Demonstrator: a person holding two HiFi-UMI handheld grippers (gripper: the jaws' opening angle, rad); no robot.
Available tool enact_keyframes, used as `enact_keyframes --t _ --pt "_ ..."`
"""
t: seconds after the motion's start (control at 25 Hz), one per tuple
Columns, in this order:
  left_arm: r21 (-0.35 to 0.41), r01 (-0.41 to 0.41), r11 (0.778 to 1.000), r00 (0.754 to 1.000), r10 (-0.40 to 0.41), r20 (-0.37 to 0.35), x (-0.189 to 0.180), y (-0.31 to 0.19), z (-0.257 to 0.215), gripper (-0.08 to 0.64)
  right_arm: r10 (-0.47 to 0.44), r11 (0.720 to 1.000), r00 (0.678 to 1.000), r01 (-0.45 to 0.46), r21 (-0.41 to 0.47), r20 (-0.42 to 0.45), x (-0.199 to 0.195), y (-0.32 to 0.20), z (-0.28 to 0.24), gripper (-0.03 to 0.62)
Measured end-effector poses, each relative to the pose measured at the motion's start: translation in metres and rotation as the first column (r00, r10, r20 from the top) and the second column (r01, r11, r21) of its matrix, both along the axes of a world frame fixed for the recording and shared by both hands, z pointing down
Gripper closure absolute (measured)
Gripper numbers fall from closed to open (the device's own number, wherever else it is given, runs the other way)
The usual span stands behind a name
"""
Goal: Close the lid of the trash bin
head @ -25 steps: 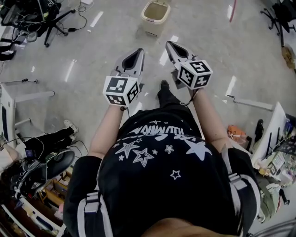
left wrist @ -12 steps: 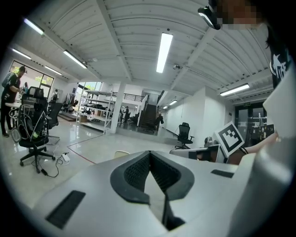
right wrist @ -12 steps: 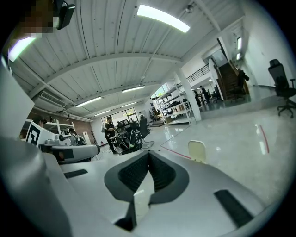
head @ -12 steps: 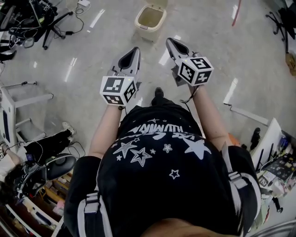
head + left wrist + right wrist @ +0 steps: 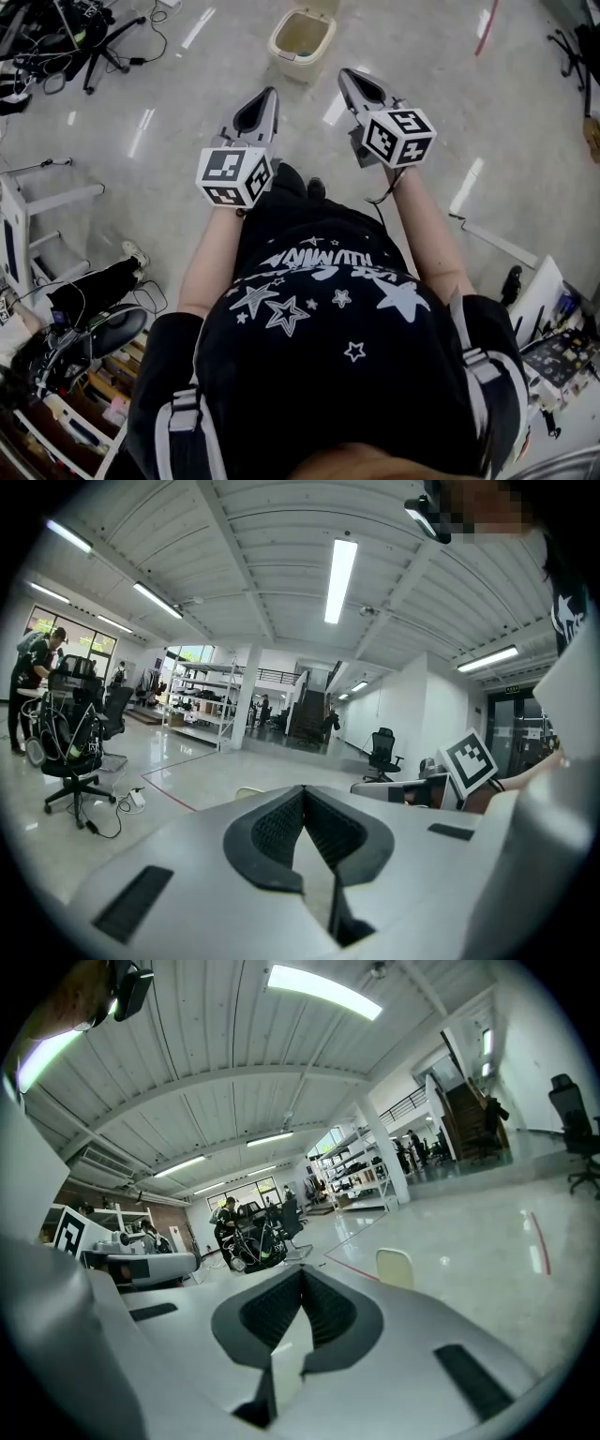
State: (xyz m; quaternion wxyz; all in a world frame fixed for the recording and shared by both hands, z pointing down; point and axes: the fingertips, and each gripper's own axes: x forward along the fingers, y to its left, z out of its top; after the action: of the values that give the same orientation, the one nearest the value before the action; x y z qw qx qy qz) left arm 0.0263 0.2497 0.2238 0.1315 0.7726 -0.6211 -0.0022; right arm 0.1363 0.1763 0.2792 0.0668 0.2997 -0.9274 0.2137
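With my left gripper (image 5: 269,94) and right gripper (image 5: 346,75) closed and empty, shoving the raised lid (image 5: 395,1267) too hard could tip the far-off trash bin (image 5: 292,53).

- The floor (image 5: 169,187) is pale grey and glossy, with streaks of reflected light.
- A red line (image 5: 169,792) runs across it.
- The white ribbed ceiling (image 5: 234,564) carries long tube lamps (image 5: 339,578).
- A black office chair (image 5: 70,761) stands at the left, cables (image 5: 111,825) beside it.
- Shelving racks (image 5: 202,705) and windows (image 5: 70,635) are far behind.
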Motion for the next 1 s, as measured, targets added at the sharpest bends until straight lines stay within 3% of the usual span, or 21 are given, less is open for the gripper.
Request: enact_keyframes --t 0.36,1.0 --pt "-0.016 -0.028 0.999 1.0 0.028 -0.01 -0.018 -0.048 0.006 0.549 0.06 0.997 0.998 -0.061 -0.037 -0.004 -0.003 -0.04 0.009 0.591" --pt "-0.058 -0.115 0.992 0.993 0.113 -0.045 -0.08 -0.212 0.024 0.549 0.178 0.976 0.982 -0.184 -0.112 -0.065 -0.045 -0.183 0.031 0.591"
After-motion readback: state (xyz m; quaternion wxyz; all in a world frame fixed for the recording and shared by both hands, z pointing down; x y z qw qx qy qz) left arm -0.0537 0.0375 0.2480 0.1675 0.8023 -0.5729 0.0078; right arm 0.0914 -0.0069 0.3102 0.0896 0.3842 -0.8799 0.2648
